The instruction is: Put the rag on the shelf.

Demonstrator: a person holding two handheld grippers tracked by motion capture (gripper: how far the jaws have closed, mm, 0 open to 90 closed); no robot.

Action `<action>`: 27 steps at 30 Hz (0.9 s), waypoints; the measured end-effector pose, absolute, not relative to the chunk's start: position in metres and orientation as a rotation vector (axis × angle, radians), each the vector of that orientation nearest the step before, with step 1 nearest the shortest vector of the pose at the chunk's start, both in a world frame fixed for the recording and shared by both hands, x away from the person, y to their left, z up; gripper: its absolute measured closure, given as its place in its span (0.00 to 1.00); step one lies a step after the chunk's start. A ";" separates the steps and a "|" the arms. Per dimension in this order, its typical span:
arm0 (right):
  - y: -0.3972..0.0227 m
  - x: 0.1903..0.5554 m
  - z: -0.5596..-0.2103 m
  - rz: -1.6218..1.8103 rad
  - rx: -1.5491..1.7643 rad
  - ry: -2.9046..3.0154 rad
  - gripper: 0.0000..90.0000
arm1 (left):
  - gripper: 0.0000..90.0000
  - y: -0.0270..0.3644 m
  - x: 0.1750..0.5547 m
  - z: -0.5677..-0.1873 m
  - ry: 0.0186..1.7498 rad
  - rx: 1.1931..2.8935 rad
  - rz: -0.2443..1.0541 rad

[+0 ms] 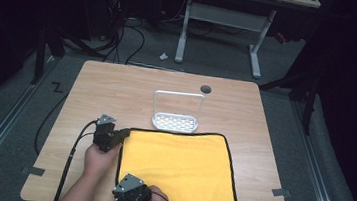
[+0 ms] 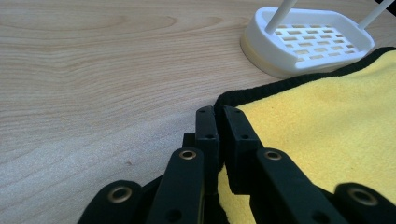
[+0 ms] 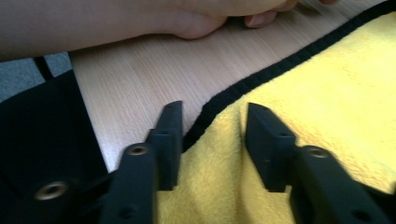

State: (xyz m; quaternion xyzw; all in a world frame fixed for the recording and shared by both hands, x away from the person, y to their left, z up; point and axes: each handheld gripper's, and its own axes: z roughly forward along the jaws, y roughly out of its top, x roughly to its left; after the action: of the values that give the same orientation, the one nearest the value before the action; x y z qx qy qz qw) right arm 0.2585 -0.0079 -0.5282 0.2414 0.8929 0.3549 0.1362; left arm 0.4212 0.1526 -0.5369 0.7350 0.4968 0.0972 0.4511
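A wooden table carries everything here. On its near half lies a yellow cloth with a black hem, spread flat, its near edge running along the table's front edge and its far edge just in front of a white plastic rack. The rack has a slotted tray and an upright wire loop, and it sits near the middle of the table, close beside the cloth's hem without clearly touching it.

The left gripper rests at the cloth's far left corner. In the left gripper view its jaws stand pressed together on the hem of that corner, the cloth spreading away to their right and bare table to their left, the rack beyond.

The right gripper sits at the cloth's near left corner, at the table's front edge. In the right gripper view its jaws stand partly apart, with a raised fold of cloth and its black hem between them; the fingers do not clearly press on the fabric. The person's left hand lies on the table beyond.
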 end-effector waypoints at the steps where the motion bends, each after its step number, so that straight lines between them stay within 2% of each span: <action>1: -0.009 0.259 -0.528 1.018 0.700 2.583 0.75 | 0.94 0.153 0.421 -0.537 1.228 1.816 0.240; 4: -0.014 0.259 -0.525 1.023 0.695 2.567 0.87 | 0.94 0.153 0.421 -0.537 1.226 1.818 0.240; 7: -0.019 0.259 -0.520 1.039 0.690 2.542 0.90 | 0.94 0.153 0.421 -0.537 1.231 1.817 0.237; 18: -0.030 0.257 -0.499 1.143 0.672 2.449 0.92 | 0.95 0.158 0.422 -0.534 1.233 1.753 0.209; 27: -0.002 0.253 -0.488 1.207 0.614 2.456 0.92 | 0.96 0.186 0.413 -0.524 1.274 1.666 0.209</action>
State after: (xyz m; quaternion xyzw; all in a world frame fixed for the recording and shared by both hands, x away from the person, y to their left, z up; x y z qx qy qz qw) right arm 0.2529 -0.0018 -0.4880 0.2159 0.8633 0.4243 0.1679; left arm 0.4126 0.1865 -0.5238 0.6873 0.5254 0.0862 0.4942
